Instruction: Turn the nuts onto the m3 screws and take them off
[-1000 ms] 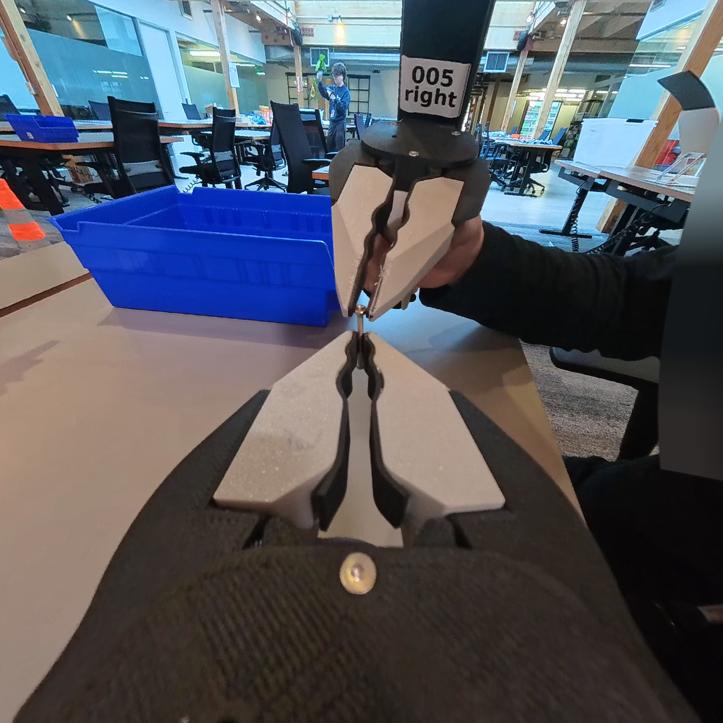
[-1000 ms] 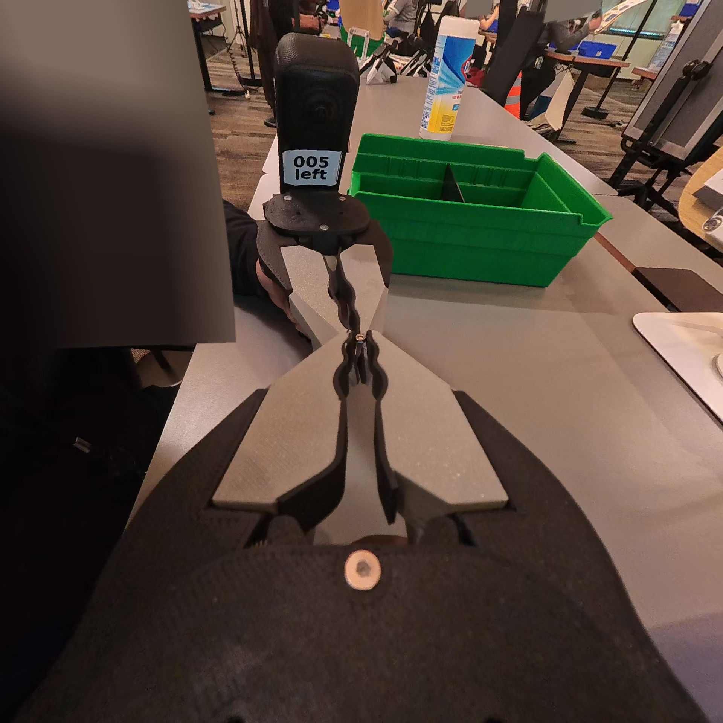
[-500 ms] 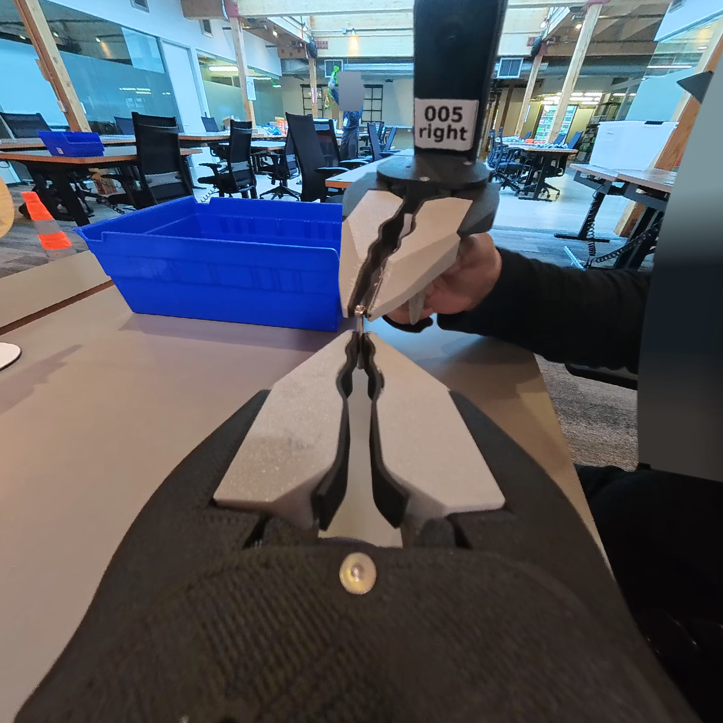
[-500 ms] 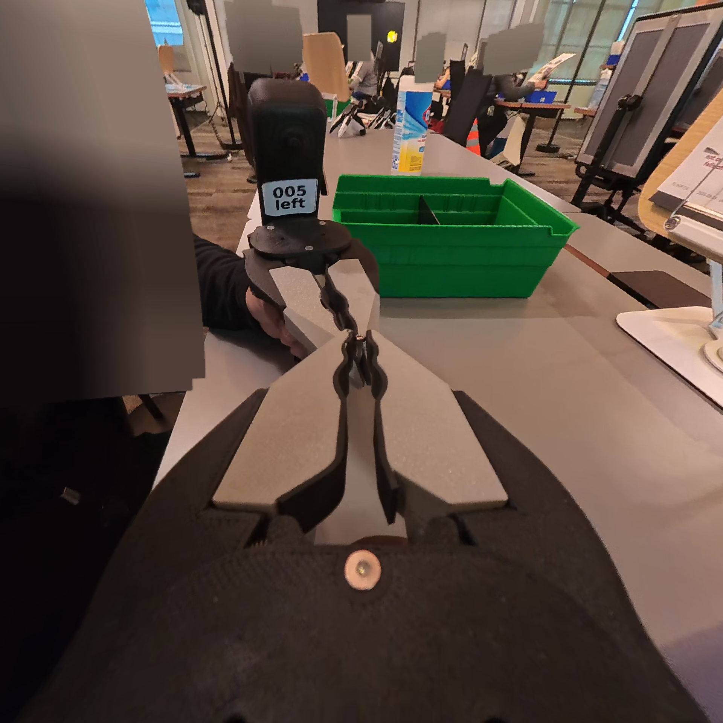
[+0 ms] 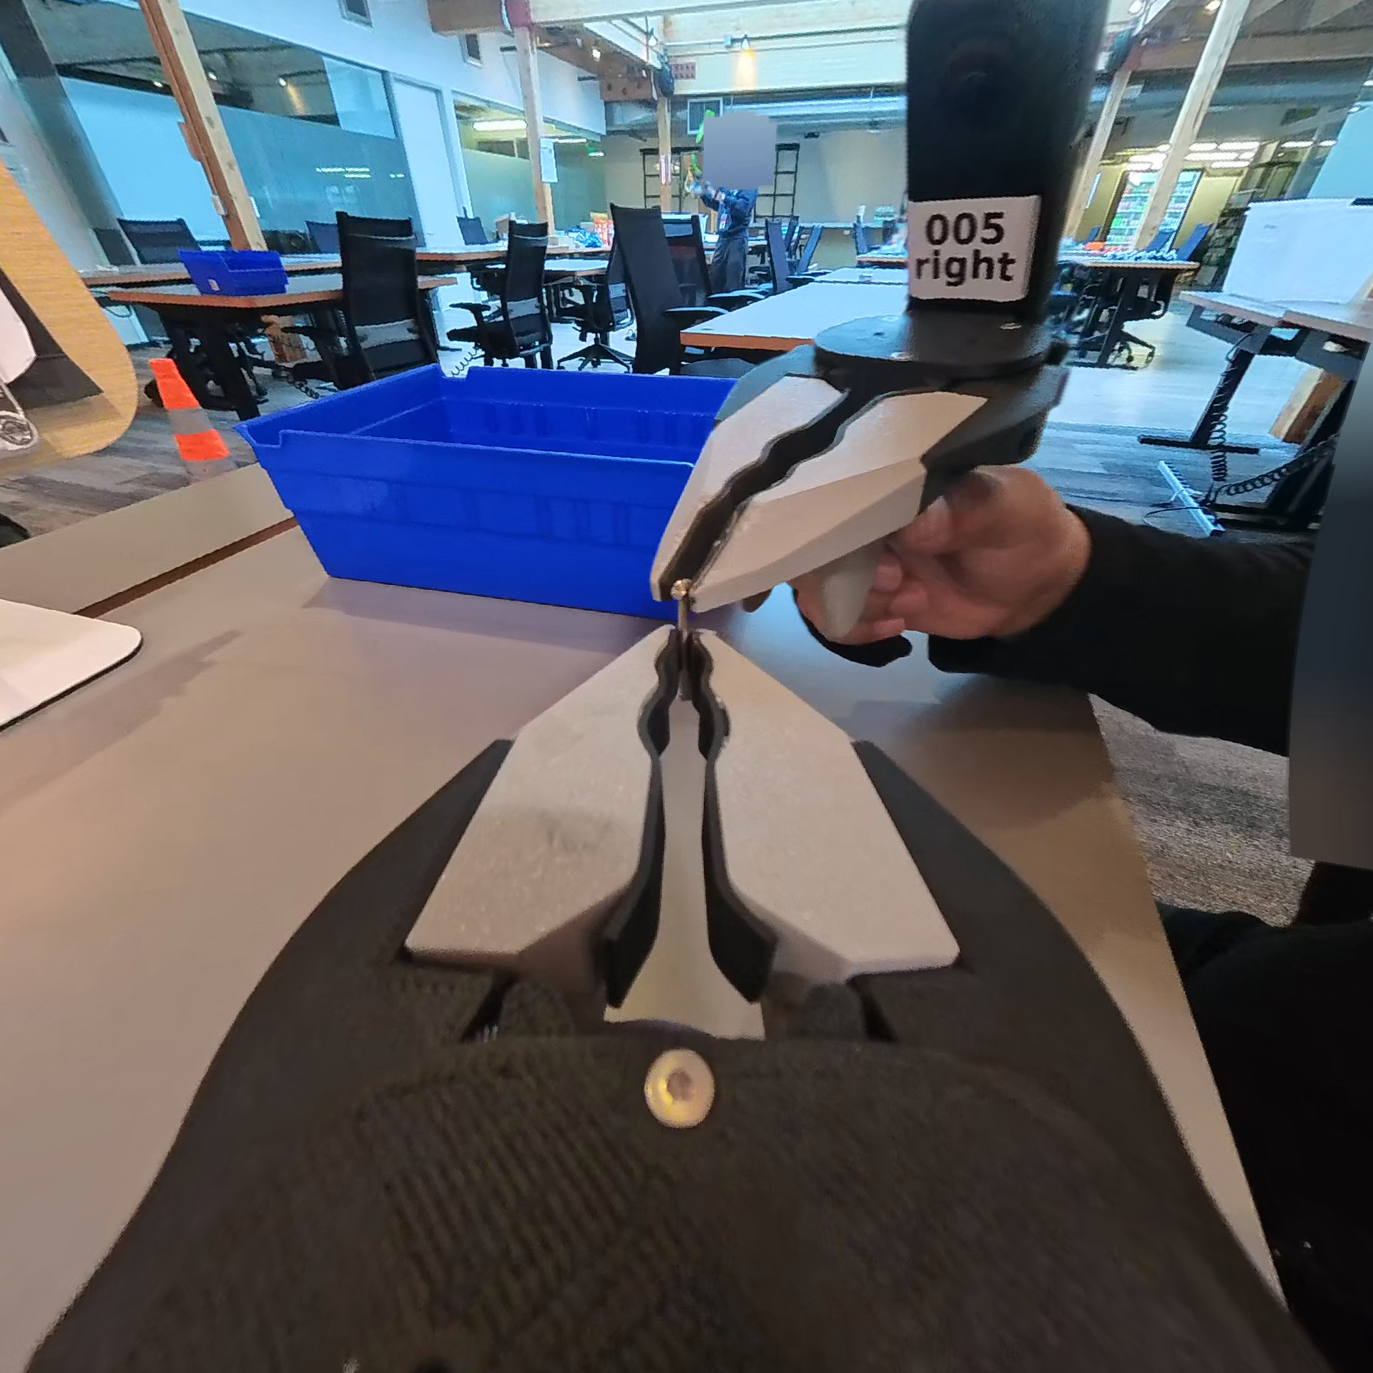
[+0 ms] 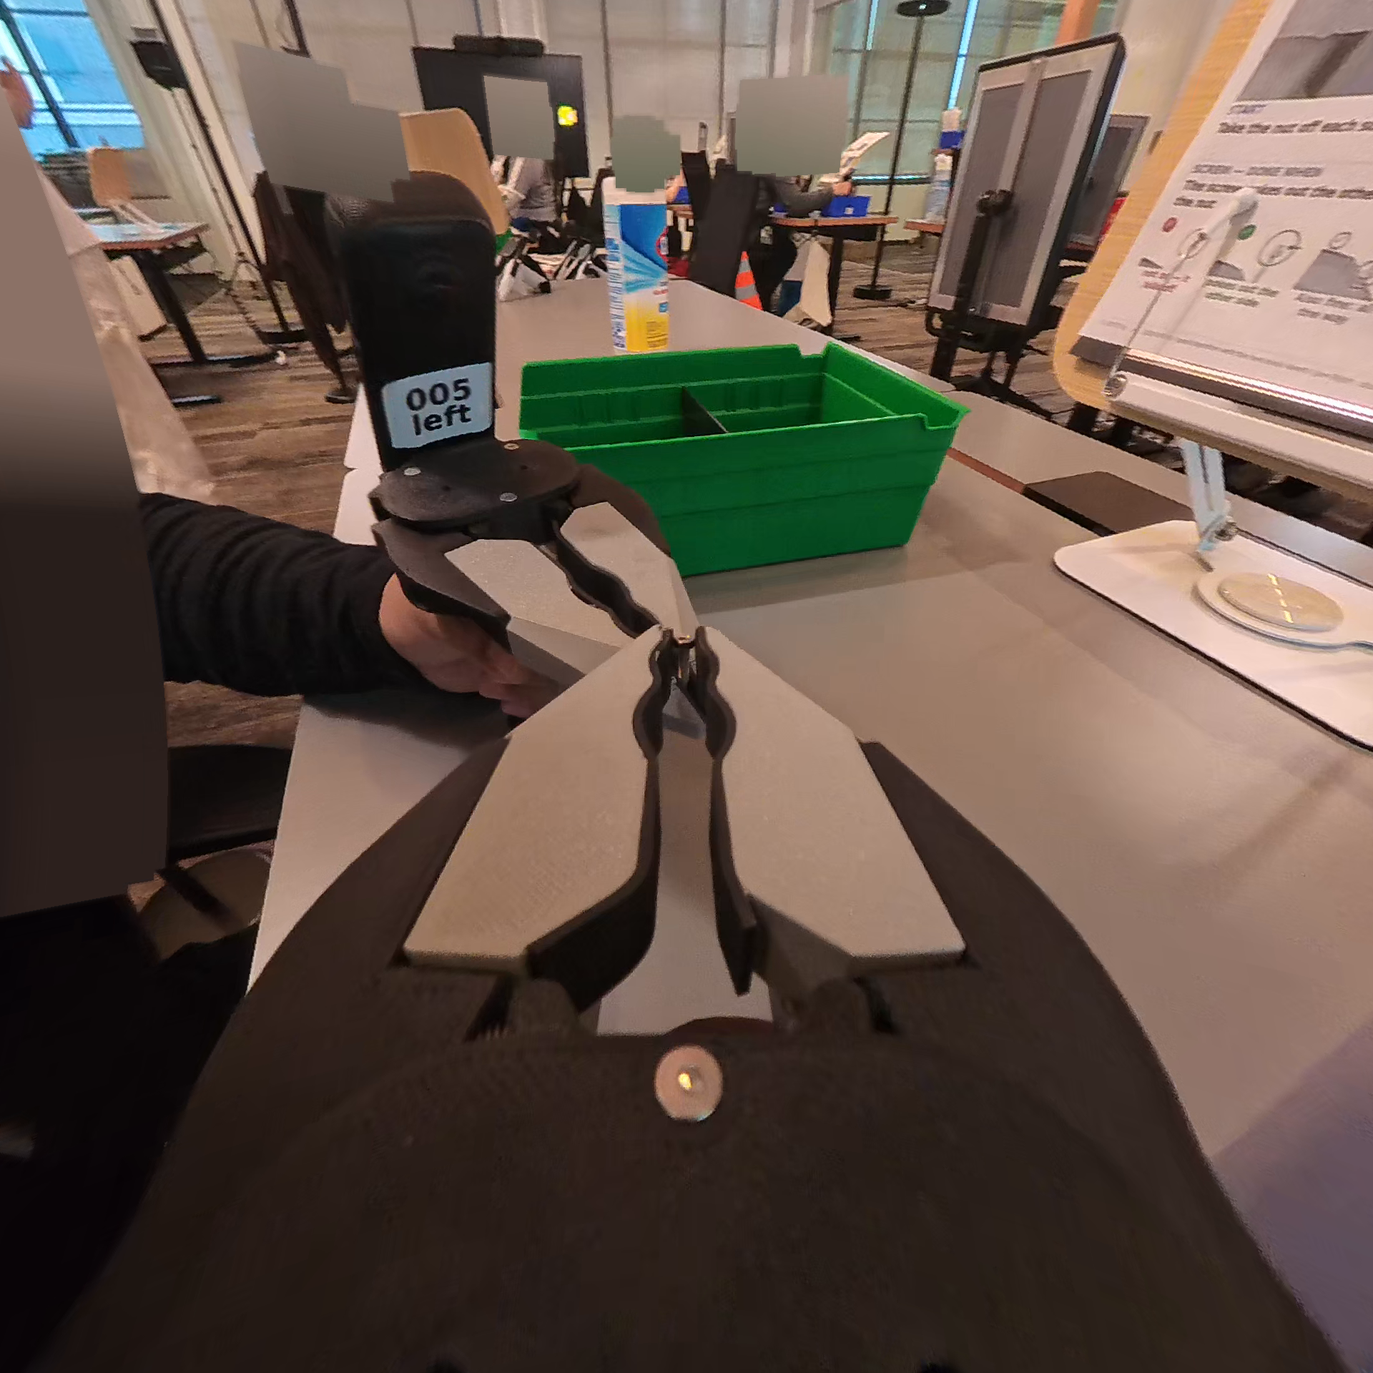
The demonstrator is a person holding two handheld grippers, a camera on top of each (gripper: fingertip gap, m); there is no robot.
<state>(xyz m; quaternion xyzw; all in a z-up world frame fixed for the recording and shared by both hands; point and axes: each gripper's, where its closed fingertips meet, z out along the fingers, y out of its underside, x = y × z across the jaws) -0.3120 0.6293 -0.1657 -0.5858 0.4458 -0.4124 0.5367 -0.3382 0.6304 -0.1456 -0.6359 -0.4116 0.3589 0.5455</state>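
Note:
A thin silver M3 screw is held in the air between the two gripper tips above the grey table. My left gripper is shut on the screw's shaft. My right gripper faces it from above, tilted to the right, and is shut on a small nut at the screw's upper end. In the right wrist view my right gripper is shut on the nut. The left gripper meets it tip to tip there. A hand holds each gripper.
A blue bin stands behind the right gripper. A green divided bin stands behind the left gripper, with a wipes canister beyond it. A white stand base with a sheet holder is on the right. The table edge is on the person's side. Both grippers' tips are close together, under 4 cm apart.
The right gripper has rolled from upright to leaning right in the left wrist view. The left gripper now leans left in the right wrist view. Both stay shut, tips together.

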